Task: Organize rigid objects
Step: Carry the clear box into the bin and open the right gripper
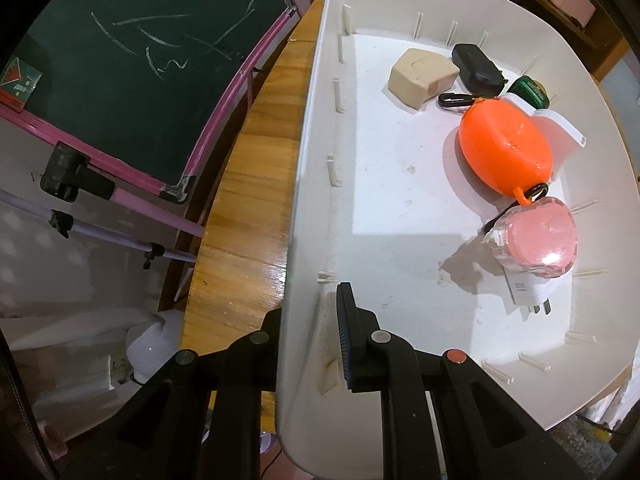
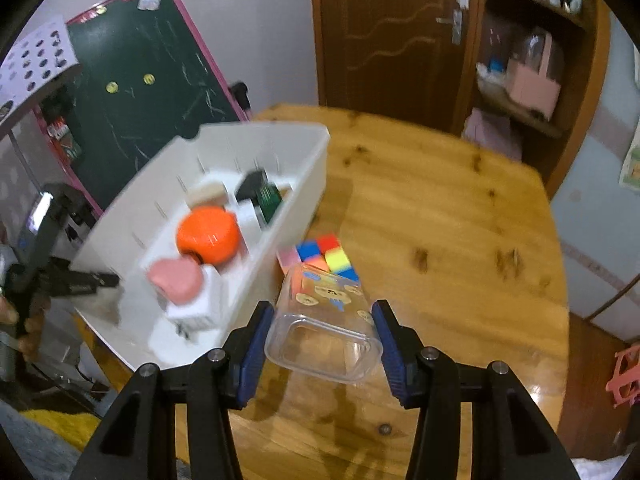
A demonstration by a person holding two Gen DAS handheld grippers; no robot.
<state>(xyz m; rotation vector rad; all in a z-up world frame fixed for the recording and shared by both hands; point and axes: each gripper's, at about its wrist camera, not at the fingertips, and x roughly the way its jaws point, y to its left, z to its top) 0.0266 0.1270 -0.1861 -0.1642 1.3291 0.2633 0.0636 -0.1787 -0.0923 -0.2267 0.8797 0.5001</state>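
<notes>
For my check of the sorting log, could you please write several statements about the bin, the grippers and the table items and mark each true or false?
1. The right gripper is closed on a clear plastic container. True.
2. The left gripper hangs free above the table. False: it is clamped on the wall of the white bin.
3. An orange oval case lies inside the bin. True.
4. The colourful cube is in the bin. False: it sits on the wooden table, beside the bin.
5. The bin holds nothing else. False: a beige block and a pink case are there too.
</notes>
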